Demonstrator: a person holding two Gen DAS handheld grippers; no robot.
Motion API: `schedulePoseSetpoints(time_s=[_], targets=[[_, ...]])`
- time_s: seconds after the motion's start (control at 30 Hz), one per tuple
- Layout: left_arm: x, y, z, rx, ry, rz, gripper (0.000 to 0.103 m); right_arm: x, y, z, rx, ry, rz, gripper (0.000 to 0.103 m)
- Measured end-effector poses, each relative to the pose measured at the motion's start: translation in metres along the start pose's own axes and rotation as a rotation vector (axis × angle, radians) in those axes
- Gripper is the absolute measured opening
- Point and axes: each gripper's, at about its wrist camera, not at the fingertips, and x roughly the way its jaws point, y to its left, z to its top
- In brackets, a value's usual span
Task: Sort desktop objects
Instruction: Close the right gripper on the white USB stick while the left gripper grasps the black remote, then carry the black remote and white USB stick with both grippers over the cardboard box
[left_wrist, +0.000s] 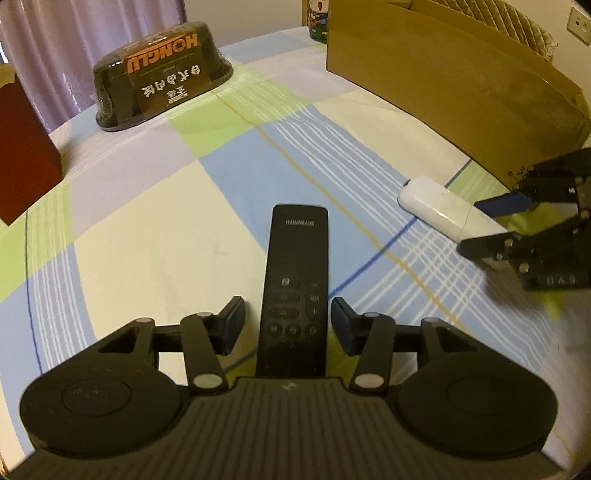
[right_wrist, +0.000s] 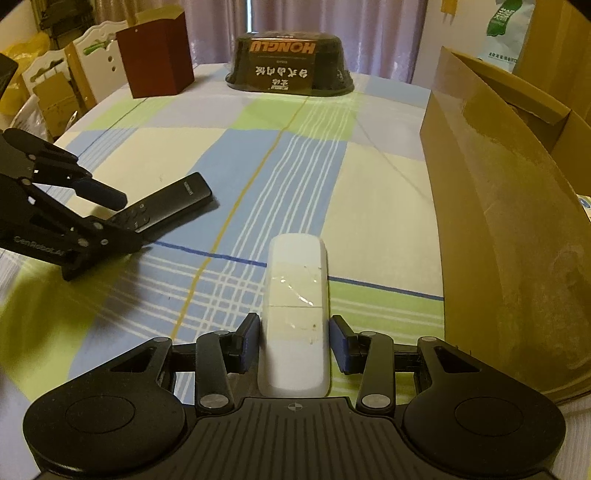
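Your table, covered in a plaid cloth (right_wrist: 295, 155) of blue, green and cream squares, carries everything here. The biggest thing on it is the tall brown cardboard box (right_wrist: 498, 221) along your right side, open at the top as far as the right wrist view shows; I judge it a likely place to drop things in. At the far edge sit a dark shrink-wrapped oval package with an orange HONGLU label (right_wrist: 290, 64) and, to its left, a dark red cardboard carton (right_wrist: 159, 55).

Nearer you lie the two task pieces. The long black remote control (left_wrist: 293, 291) runs straight away from your left gripper (left_wrist: 288, 321), its button end between the blue pads, its long axis in line with the fingers. The jaws stand apart, a visible gap on each side, so nothing is gripped yet. The white remote-shaped slab with clear tape across its middle (right_wrist: 295, 314) lies the same way before your right gripper (right_wrist: 293, 341), near end between the pads, which sit just beside its flanks; I cannot tell whether they touch, and it looks unclamped.

Each piece is already lined up with its own hand, so you need only close across the narrow width. The white one is nearer the box.
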Motion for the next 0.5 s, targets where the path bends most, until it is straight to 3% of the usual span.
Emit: schedulePoseSetpoints(time_s=[0.3, 0.43, 0.5], targets=[[0.0073, -0.0015, 0.0044, 0.016, 0.023, 0.011, 0.045, 0.0035, -0.0008, 0.0039, 0.022, -0.028, -0.013, 0.041], [0.0071, -0.0034, 0.0045, 0.023, 0.023, 0.016, 0.034, 0.0041, -0.0002, 0.0042, 0.023, -0.031, -0.016, 0.041], [0.0072, -0.0048, 0.0042, 0.025, 0.022, 0.022, 0.034, 0.0045, -0.0005, 0.0047, 0.02, -0.029, -0.014, 0.041]])
